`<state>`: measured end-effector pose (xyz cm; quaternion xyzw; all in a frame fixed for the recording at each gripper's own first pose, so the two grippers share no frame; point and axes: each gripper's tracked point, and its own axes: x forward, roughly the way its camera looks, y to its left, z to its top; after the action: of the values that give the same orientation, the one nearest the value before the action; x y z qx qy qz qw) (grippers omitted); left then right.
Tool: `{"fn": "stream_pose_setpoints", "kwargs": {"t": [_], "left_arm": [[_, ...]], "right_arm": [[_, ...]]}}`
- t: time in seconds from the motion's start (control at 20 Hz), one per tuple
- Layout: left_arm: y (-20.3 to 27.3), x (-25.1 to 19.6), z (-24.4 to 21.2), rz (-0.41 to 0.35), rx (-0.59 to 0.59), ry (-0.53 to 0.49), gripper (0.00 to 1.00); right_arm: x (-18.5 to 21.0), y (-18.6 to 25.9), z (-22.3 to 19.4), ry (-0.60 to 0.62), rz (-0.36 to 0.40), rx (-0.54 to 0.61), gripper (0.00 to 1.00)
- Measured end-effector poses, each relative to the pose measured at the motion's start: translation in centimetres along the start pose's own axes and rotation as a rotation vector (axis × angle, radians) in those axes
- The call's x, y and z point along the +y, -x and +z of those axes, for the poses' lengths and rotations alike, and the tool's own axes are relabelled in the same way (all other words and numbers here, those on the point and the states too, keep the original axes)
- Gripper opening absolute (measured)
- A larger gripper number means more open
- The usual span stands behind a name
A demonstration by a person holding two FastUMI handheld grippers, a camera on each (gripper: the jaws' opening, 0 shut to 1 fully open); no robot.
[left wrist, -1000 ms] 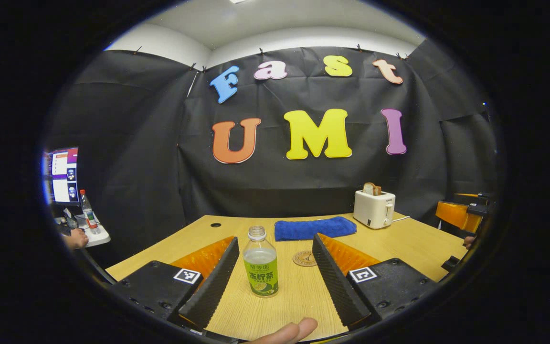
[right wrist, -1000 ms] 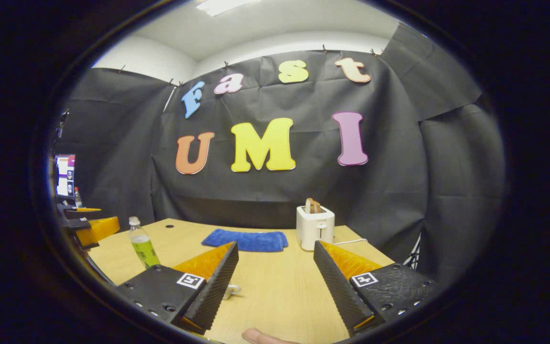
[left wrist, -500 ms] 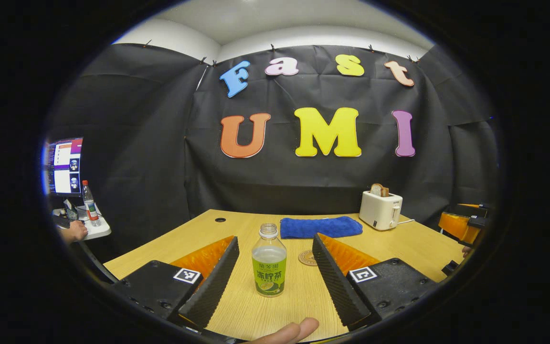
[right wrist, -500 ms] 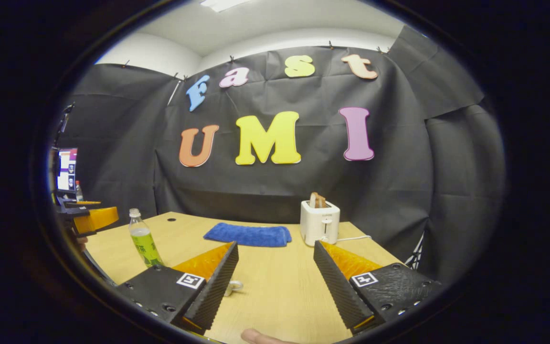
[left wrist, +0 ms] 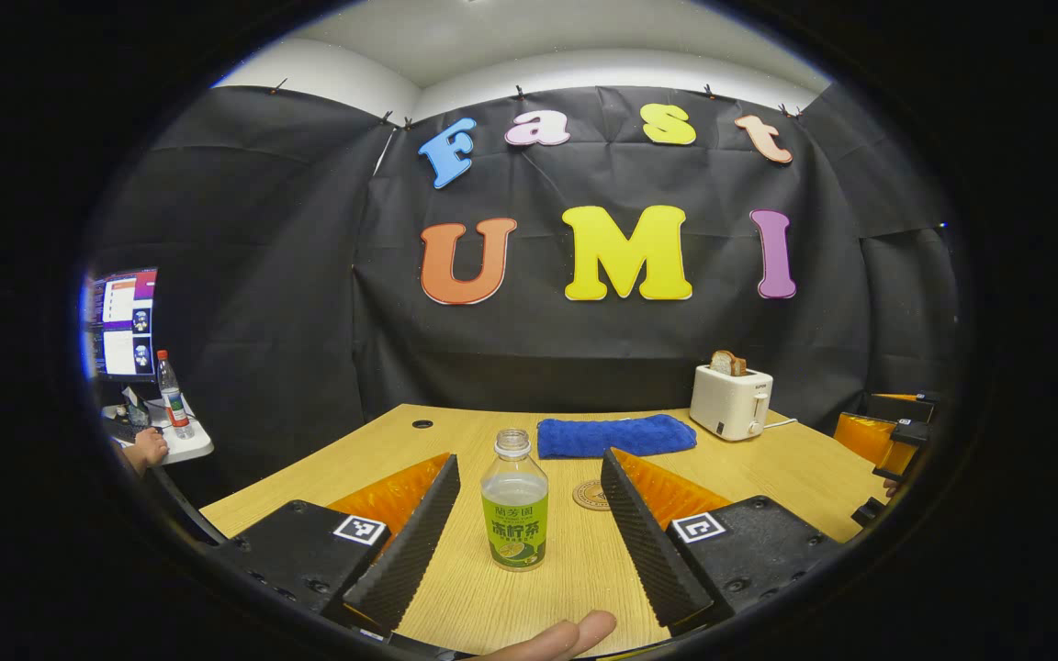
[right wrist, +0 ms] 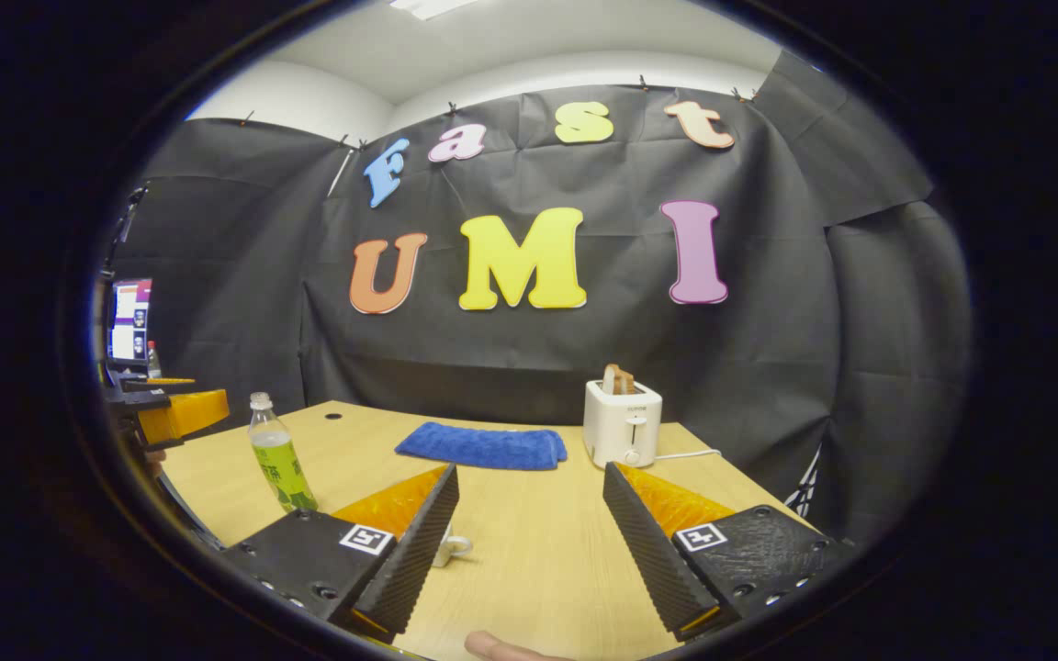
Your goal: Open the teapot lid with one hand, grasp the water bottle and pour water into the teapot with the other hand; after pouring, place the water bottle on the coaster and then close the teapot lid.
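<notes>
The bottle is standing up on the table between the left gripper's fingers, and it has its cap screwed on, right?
Nearly. The bottle does stand upright on the table between the open fingers of the left gripper, which do not touch it. But it has no cap: the left gripper view shows its neck open at the top.

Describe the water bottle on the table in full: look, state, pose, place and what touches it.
The water bottle is small, of clear plastic, with a green label around its lower half. It has no cap, and pale liquid fills it to about the shoulder. It stands upright on the wooden table, between the left gripper's spread fingers, which do not touch it. A round coaster lies apart from it, to its right in the left gripper view.
</notes>
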<state>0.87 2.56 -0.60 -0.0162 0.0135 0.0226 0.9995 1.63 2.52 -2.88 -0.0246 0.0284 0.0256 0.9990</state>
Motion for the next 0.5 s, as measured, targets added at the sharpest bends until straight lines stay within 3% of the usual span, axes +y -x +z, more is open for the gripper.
{"fn": "stream_pose_setpoints", "kwargs": {"t": [0.1,0.2,0.25,0.45,0.5], "left_arm": [[0.0,-0.1,0.0,-0.006,-0.005,0.000,0.97],[0.0,-0.2,0.0,-0.013,-0.005,0.001,0.97],[-0.2,-0.1,-0.2,-0.015,-0.004,0.001,0.97],[-0.6,0.1,-0.6,-0.016,0.010,-0.002,0.97],[-0.8,0.4,-0.8,-0.010,0.016,0.002,0.97]], "right_arm": [[0.4,-0.6,-0.7,-0.010,0.007,0.010,0.92],[1.0,-1.3,-1.3,-0.016,0.016,0.024,0.99],[1.4,-1.6,-1.6,-0.015,0.022,0.028,0.92],[2.9,-3.1,-2.5,-0.029,0.039,0.023,0.96],[3.6,-3.6,-2.7,-0.038,0.054,0.010,0.92]]}}
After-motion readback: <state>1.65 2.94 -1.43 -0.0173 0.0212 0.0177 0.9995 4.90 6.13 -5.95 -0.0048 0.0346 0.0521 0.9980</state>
